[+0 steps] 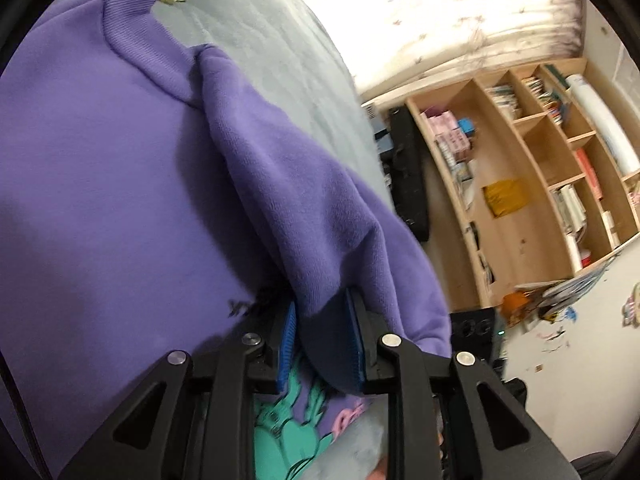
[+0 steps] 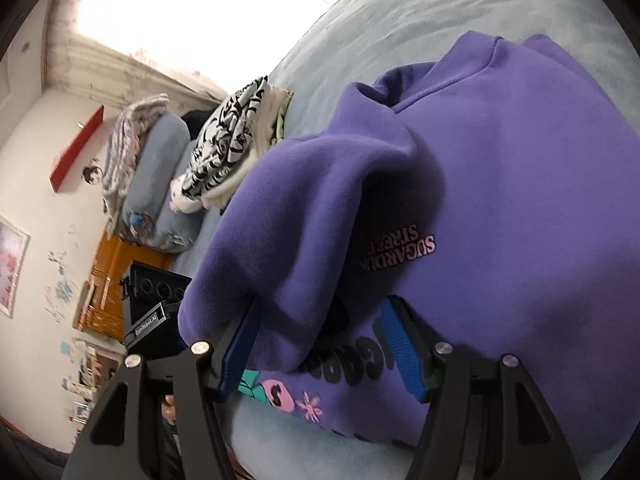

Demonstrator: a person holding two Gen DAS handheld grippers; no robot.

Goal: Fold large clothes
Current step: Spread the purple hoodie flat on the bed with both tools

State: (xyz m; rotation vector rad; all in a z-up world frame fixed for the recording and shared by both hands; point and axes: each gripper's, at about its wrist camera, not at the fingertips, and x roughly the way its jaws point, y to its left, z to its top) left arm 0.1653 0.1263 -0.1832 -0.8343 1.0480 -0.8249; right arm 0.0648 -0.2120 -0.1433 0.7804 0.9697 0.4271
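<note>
Now, purple sweatshirt point(image 1: 100, 184) spread flat on grey-blue bed point(image 1: 280, 60), ribbed collar toward the far end. Left gripper point(image 1: 324, 344) parted moderately, blue pads point(image 1: 289, 344) either side of a raised fold of sleeve point(image 1: 288, 200), cloth draped between the jaws; whether actually pinched, cannot tell. Right gripper point(image 2: 320, 344) spread wide, another bunched sleeve point(image 2: 288, 232) lying over its left finger, jaws not closed on it. Black lettering point(image 2: 400, 252) and pink-teal print point(image 2: 296, 396) showing on the chest. Folded patterned clothes point(image 2: 228, 140) stacked further up the bed; wooden bookshelf point(image 1: 532, 184) off to the side.
</note>
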